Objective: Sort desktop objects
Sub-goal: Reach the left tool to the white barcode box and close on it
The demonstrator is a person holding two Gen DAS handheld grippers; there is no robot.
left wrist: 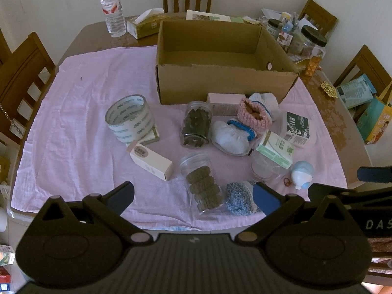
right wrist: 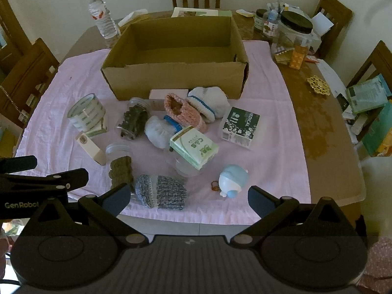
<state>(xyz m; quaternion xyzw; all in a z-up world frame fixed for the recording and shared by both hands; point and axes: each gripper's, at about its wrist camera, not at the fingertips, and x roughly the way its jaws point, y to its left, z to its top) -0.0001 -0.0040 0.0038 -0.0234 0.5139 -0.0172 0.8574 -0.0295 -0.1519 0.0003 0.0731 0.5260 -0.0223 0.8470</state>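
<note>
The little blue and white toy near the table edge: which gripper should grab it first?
Probably the right gripper. The toy lies between its open fingers in its view, while the left gripper sees the toy off to the side.

Soft, dim daylight fills both views with a faint green-purple cast and no hard shadows. Glare sheens the bare tabletop [right wrist: 316, 122] at the right. Fisheye bending curves the chairs [left wrist: 22, 78] at the edges, corners vignette black, and focus stays fairly sharp throughout.

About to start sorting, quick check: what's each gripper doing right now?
Left gripper: open, holding nothing.
Right gripper: open, holding nothing.
</note>
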